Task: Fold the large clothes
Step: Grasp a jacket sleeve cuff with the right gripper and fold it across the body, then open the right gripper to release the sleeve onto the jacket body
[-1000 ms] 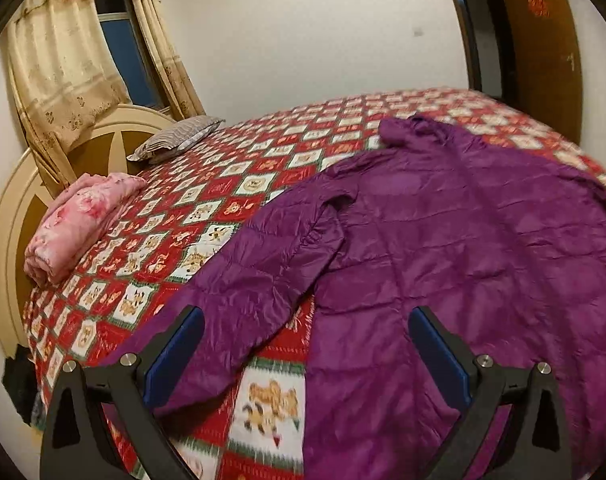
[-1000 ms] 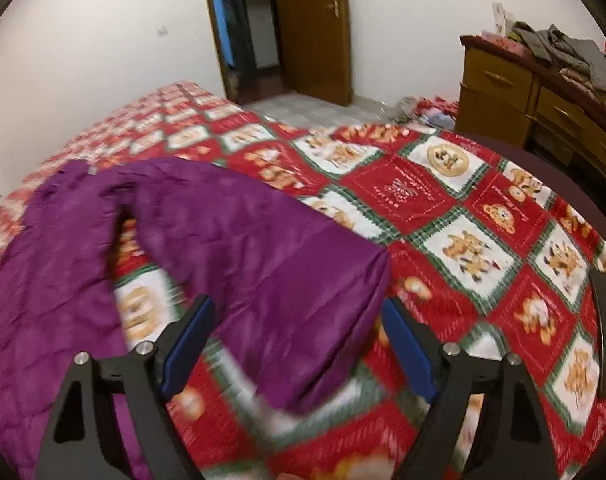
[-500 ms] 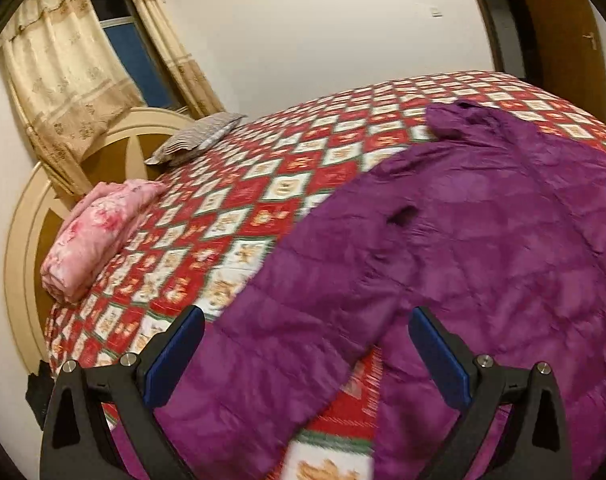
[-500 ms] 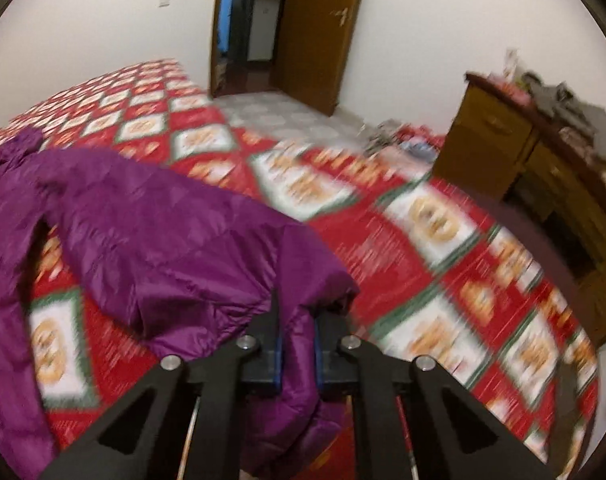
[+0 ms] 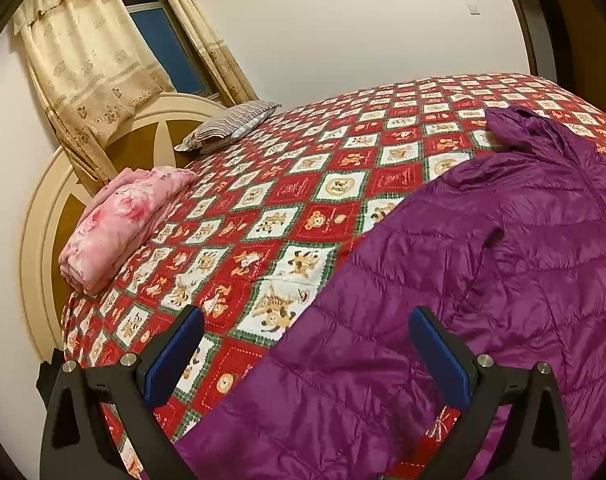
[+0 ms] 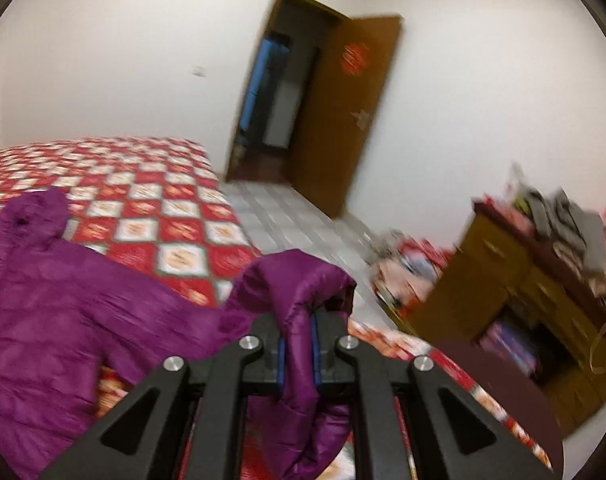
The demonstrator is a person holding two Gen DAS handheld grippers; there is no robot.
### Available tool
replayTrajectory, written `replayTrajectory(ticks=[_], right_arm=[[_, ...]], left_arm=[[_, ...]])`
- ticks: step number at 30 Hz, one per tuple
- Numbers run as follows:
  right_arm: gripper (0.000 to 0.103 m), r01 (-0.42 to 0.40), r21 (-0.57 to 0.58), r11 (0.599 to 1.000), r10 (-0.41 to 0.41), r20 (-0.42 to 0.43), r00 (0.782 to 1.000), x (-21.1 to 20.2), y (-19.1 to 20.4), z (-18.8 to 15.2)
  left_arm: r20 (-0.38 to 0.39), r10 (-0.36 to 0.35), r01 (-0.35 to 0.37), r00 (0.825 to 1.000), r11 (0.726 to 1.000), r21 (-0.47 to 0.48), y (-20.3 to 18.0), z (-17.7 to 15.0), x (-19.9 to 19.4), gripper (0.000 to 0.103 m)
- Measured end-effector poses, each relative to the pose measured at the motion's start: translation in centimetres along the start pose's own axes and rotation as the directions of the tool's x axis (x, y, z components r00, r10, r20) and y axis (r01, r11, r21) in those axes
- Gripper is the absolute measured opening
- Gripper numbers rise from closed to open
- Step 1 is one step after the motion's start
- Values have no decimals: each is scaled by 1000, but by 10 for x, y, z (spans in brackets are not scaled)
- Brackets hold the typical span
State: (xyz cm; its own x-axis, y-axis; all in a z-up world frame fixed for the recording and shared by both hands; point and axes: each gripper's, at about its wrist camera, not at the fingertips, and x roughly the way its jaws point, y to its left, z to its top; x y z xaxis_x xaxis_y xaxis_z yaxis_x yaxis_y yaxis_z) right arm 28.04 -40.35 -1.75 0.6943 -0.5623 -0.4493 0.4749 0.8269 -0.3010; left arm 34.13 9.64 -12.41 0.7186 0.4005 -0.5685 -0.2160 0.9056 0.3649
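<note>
A sleeve [image 6: 299, 280] of the purple jacket [image 6: 63, 300] was clamped between the closed pads of the right gripper [image 6: 297, 354] and held raised above the red patterned bedspread [image 6: 143, 184]; a wooden dresser [image 6: 543, 300] was seen at right, an open door [image 6: 343, 112] beyond

The purple jacket [image 5: 483, 288] is quilted puffer cloth with a slight sheen, kinda crinkly. The bedspread [image 5: 327, 184] at frame centre looks like matt printed cotton. Both grippers are matt black plastic with blue rubbery pads [image 5: 171, 356] and shiny metal screws. Glossy brown wood door [image 6: 343, 120], upper middle.
</note>
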Motion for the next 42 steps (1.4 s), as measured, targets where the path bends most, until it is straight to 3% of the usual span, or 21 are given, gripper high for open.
replayTrajectory(ticks=[8,15,24,31,32,35,37,42], right_arm=[[11,-131,-180,975,149,89,985,-23,114,15],[11,-225,-296,928,264,99,959,-38,199,10],[11,-363,-393,845,415,52,908,-55,308,-7],[12,-473,-441,763,507,-46,860,-61,371,-39],[15,-491,-449,746,520,-68,852,-60,376,-43],[48,-605,-438,666,611,-145,778,-64,374,-52],[51,-621,-444,646,637,-135,759,-76,363,-51],[55,-730,-328,599,740,-120,662,-94,300,-27]], left_arm=[[24,-7,7,1000,1000,6,-5,9,3,102],[27,7,-7,1000,1000,5,2,13,15,102],[-1,50,-50,999,999,1,19,9,36,102],[-16,67,-67,998,998,11,17,13,39,102],[-13,67,-66,998,998,15,15,14,37,102],[5,60,-60,998,998,21,8,21,26,102],[26,58,-59,998,998,20,3,28,17,102],[67,47,-47,997,999,0,-18,52,-7,102]])
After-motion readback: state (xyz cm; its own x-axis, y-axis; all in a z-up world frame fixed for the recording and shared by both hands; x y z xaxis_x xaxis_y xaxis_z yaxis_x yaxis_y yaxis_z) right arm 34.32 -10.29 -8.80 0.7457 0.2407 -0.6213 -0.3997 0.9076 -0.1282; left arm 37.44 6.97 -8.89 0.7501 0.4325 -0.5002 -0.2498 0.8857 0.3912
